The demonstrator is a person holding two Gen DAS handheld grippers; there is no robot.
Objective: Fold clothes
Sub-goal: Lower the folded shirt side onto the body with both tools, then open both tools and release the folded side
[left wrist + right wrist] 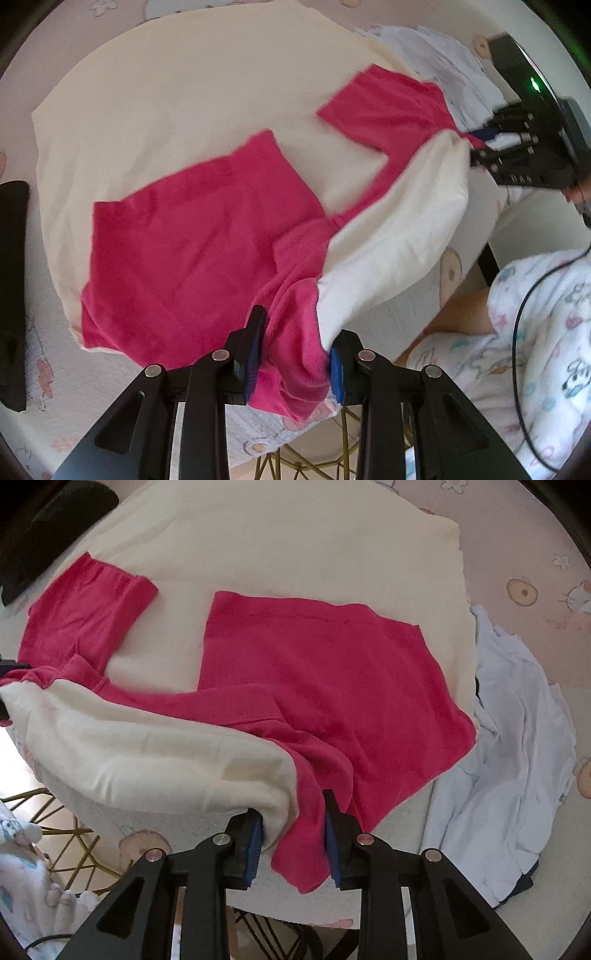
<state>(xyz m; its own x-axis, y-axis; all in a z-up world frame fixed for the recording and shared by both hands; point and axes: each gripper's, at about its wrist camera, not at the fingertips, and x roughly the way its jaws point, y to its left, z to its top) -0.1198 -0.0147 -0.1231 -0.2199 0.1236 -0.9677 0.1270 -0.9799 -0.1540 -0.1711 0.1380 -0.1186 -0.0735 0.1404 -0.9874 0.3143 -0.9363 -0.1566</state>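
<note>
Your left gripper (291, 354) and right gripper (293, 843) each clamp the pink-and-cream knit garment (317, 672), lifted off the pink cartoon-print tablecloth (535, 590).

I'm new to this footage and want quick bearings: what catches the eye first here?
A pink garment on a cream garment dominates the table's middle. The left gripper and right gripper each pinch both layers at the near edge. Pale blue clothes lie crumpled beside them.
</note>
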